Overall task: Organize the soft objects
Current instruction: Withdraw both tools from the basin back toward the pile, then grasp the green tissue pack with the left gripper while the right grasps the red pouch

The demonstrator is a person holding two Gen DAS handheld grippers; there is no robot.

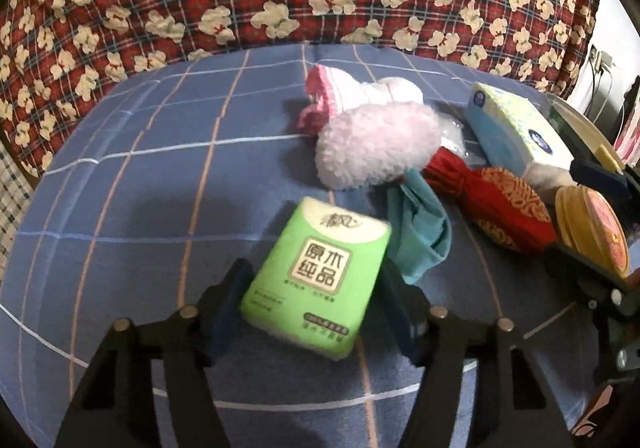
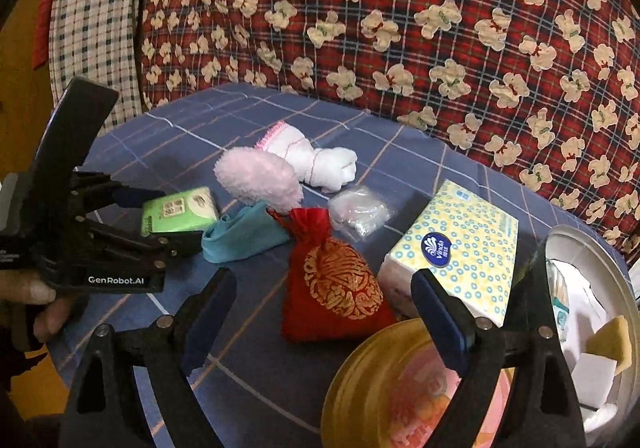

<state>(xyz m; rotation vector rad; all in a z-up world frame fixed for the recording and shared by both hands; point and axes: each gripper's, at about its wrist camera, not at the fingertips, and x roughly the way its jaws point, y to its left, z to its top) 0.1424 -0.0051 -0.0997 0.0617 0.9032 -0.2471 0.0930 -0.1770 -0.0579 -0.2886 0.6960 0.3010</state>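
A green tissue pack lies tilted between the fingers of my left gripper, both pads pressing on its long sides. The right wrist view shows that gripper at the left, clamped on the same pack, just over the blue checked cloth. My right gripper stands open above a red pouch with a gold pattern, with nothing between its fingers. Behind lie a teal cloth, a fluffy pink item, a white sock bundle with pink trim and a small clear plastic bag.
A Vinda tissue box stands right of the pouch. A round gold tin sits under the right gripper, with a white tub of sponges and paper at the far right. A red bear-print quilt rises behind the blue-clothed table.
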